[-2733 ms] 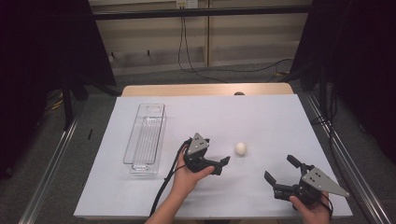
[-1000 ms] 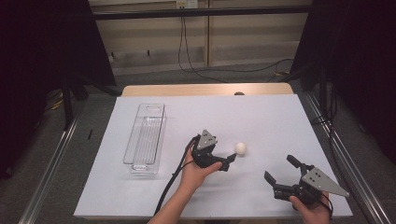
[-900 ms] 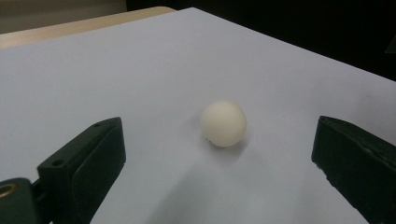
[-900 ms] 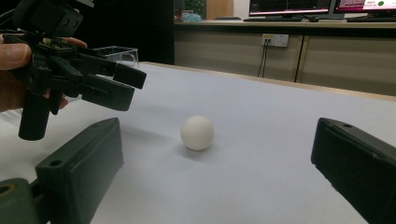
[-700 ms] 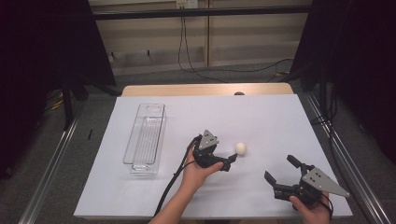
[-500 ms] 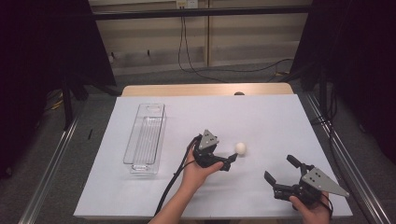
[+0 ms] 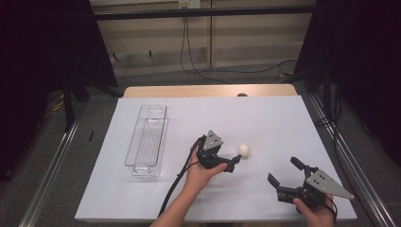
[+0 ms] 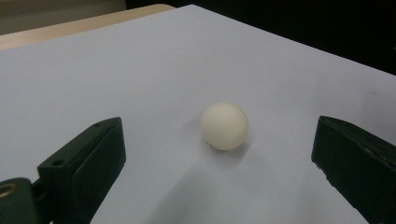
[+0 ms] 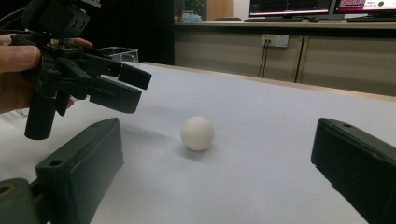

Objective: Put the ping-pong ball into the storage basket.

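Cream-white and round, a small ball point(image 7: 244, 150) is seen resting on the white surface point(image 7: 265, 118), right of centre, with nothing touching it. In the left gripper view the ball point(image 8: 224, 126) is found lying ahead of and between the two black jaws, nearer the far ends of them, with clear surface on either side of it; the jaws are held wide apart. The left hand-held gripper point(image 7: 233, 163) is observed in the high view just beside the ball, on its near left, its jaw tips pointed toward the ball and apart from it; the person's left hand point(image 7: 201, 172) is wrapped around its body and a black cable trails from it toward the near edge. The right hand-held gripper point(image 7: 283, 175) is noted well to the near right of the ball, close to the near edge of the surface, its jaws likewise spread and gripping nothing. In the right gripper view the ball point(image 9: 197, 133) is seen farther off between that gripper's open jaws, with the left hand-held gripper point(image 9: 134, 86) raised slightly above the surface beside it. A clear plastic tray point(image 7: 147, 137), long and narrow, is recorded on the left part of the surface, well apart from the ball.
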`<act>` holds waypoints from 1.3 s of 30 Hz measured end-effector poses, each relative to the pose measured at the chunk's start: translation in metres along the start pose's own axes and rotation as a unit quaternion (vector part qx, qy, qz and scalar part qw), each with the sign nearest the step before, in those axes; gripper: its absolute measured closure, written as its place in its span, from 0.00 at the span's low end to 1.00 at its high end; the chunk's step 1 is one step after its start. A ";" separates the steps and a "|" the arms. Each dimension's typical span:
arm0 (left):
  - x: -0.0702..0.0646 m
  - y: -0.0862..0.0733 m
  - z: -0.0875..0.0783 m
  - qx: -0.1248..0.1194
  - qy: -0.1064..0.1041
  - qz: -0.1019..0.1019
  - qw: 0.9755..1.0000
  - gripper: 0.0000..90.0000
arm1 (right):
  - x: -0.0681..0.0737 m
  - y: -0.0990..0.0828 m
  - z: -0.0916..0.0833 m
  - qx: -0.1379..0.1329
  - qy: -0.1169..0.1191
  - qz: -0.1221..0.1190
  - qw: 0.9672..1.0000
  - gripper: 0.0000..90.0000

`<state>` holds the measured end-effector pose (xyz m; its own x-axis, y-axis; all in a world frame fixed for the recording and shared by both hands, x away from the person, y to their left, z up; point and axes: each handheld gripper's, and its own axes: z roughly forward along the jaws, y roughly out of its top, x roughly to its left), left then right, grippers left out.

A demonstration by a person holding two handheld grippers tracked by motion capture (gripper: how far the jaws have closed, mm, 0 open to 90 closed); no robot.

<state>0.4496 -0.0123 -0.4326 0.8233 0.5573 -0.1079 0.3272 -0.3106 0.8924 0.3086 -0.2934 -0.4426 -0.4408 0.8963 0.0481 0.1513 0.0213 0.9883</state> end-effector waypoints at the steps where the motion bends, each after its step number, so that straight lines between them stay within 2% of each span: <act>1: 0.000 0.000 0.000 0.001 0.000 0.000 1.000 0.03 | 0.000 0.000 0.000 0.000 0.000 0.000 1.000 0.02; 6: 0.001 0.000 0.001 0.003 0.000 0.005 1.000 0.03 | 0.000 0.000 0.000 0.003 0.002 0.000 1.000 0.02; 20: 0.000 0.001 0.008 0.004 0.001 -0.003 1.000 0.03 | 0.000 0.000 0.000 0.001 0.001 0.000 1.000 0.02; 23: -0.001 0.002 0.010 0.010 0.002 0.001 1.000 0.03 | 0.000 0.000 0.000 0.001 0.001 0.000 1.000 0.02; 29: -0.002 0.003 0.013 0.012 0.000 0.003 1.000 0.03 | -0.001 0.000 0.000 0.001 0.001 0.000 1.000 0.02; 31: -0.002 0.002 0.015 0.012 -0.002 -0.002 1.000 0.03 | -0.001 0.000 -0.001 0.002 0.000 0.000 1.000 0.02; 35: -0.003 0.002 0.017 0.018 -0.003 0.004 1.000 0.03 | -0.001 0.000 -0.001 0.003 0.002 -0.002 1.000 0.02; 36: -0.004 0.002 0.018 0.013 -0.004 -0.002 1.000 0.03 | -0.001 0.000 -0.001 0.003 0.002 -0.001 1.000 0.02; 39: -0.004 0.001 0.020 0.015 -0.008 -0.003 1.000 0.03 | -0.001 0.000 -0.001 0.003 0.003 -0.004 1.000 0.02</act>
<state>0.4562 -0.0304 -0.4399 0.8282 0.5475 -0.1196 0.3455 -0.3308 0.8782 0.3080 -0.2947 -0.4421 -0.4480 0.8930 0.0421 0.1536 0.0305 0.9877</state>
